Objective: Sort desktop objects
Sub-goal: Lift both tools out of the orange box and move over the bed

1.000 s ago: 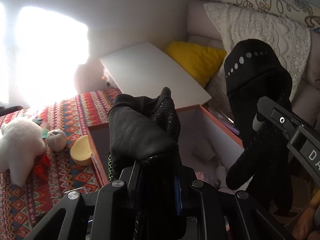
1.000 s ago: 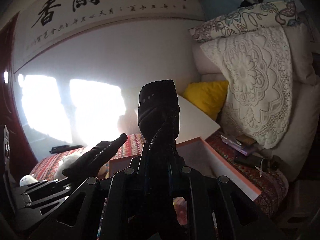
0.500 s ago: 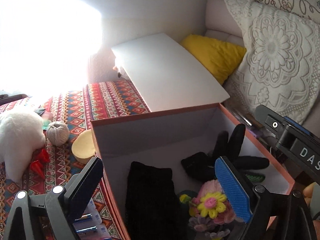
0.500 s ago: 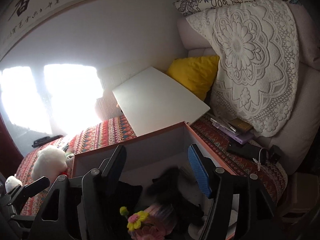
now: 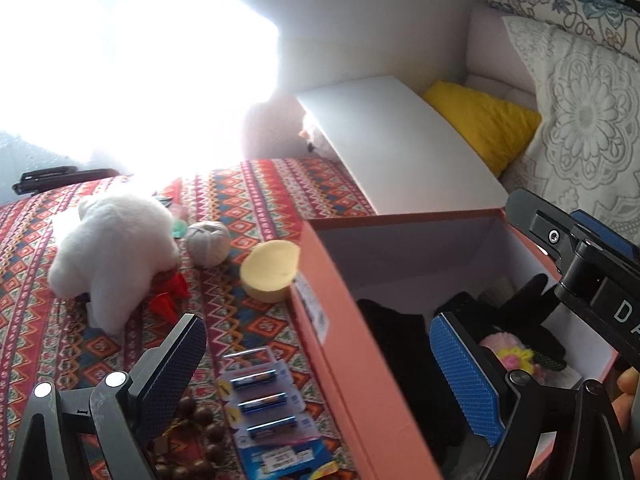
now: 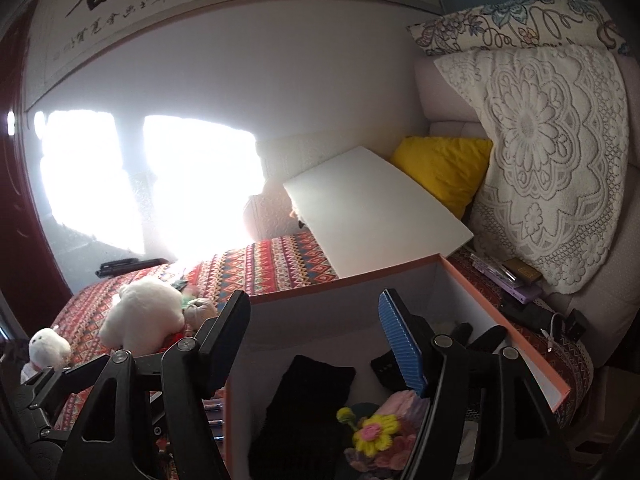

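Both black gloves (image 6: 404, 364) have left my tongs since a second ago and now lie inside the orange box (image 5: 344, 320), beside a knitted flower (image 6: 374, 434). My left gripper (image 5: 320, 364) has just opened wide and straddles the box's near wall, holding nothing. My right gripper (image 6: 316, 340) has also just opened, empty above the box. A battery pack (image 5: 264, 404) lies on the patterned cloth (image 5: 248, 196)

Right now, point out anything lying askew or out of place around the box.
The white lid is off the orange box, propped at a slant behind it against the sofa. A battery pack and wooden beads lie loose on the patterned cloth beside the box.
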Tool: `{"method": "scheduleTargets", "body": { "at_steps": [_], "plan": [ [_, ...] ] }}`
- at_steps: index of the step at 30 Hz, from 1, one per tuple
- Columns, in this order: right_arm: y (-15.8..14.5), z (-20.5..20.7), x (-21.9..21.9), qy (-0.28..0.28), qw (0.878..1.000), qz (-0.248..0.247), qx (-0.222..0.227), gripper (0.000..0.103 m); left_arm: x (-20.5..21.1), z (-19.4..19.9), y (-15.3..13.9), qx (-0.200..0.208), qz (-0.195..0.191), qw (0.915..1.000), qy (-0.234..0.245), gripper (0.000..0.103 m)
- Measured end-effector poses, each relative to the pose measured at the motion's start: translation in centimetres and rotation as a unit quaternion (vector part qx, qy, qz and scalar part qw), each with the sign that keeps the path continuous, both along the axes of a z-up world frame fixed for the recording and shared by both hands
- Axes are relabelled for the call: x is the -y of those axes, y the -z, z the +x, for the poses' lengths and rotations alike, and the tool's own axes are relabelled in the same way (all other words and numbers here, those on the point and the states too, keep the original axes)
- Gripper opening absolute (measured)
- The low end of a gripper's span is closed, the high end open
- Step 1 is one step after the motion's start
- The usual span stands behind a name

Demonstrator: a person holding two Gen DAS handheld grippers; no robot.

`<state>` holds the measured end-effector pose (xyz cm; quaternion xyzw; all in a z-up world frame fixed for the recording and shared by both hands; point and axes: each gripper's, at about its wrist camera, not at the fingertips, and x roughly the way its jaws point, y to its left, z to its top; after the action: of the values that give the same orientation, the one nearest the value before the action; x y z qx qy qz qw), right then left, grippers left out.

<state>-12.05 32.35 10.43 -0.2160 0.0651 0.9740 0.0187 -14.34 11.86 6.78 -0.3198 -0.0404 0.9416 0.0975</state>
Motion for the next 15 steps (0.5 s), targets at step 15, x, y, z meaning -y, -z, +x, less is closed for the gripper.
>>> {"method": "scheduleTargets", "body": {
  "at_steps": [15],
  "plan": [
    [2.6,-1.6,16.8,-0.15,0.987,0.029,0.046,0.07,17.4,3.2,5.0,0.044,-0.055,0.9889,-0.131,0.096]
  ]
}}
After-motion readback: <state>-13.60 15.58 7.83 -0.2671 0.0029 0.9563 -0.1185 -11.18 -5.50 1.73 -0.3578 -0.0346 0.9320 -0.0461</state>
